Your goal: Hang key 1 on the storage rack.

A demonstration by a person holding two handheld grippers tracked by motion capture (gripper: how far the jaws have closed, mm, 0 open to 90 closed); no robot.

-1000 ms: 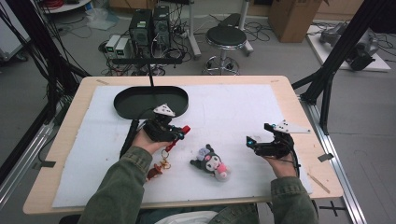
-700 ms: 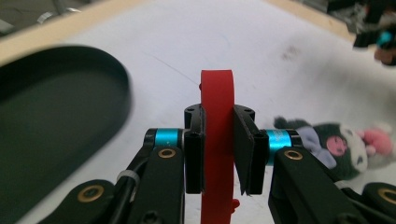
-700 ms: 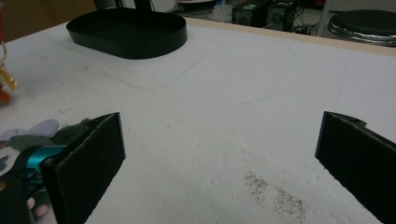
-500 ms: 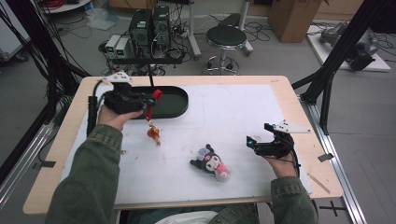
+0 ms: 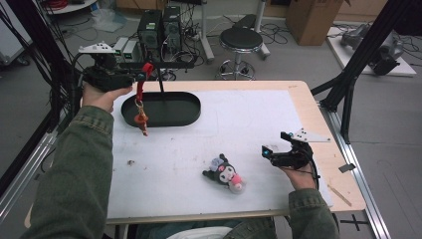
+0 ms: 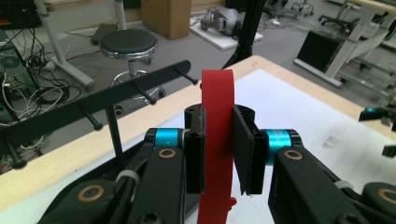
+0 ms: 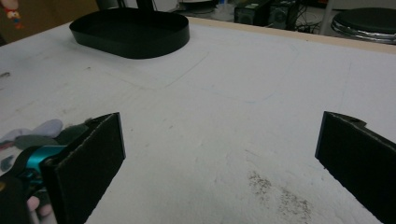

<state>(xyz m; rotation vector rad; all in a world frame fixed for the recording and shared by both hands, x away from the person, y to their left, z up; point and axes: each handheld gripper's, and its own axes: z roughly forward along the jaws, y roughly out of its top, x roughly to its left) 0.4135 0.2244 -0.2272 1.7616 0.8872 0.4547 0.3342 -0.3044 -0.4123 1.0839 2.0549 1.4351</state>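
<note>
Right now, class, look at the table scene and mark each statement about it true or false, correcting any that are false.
1. The left gripper has its jaws shut on a red strap. True.
2. A small charm hangs from the strap, above the table. True.
3. The right gripper is holding the plush toy. False: its jaws stand open and nothing is between them; the toy lies on the table beside it.
4. The black tray has the plush toy inside it. False: the toy lies on the white mat, well away from the tray.
5. A black rack with pegs stands at the table's far edge. True.
</note>
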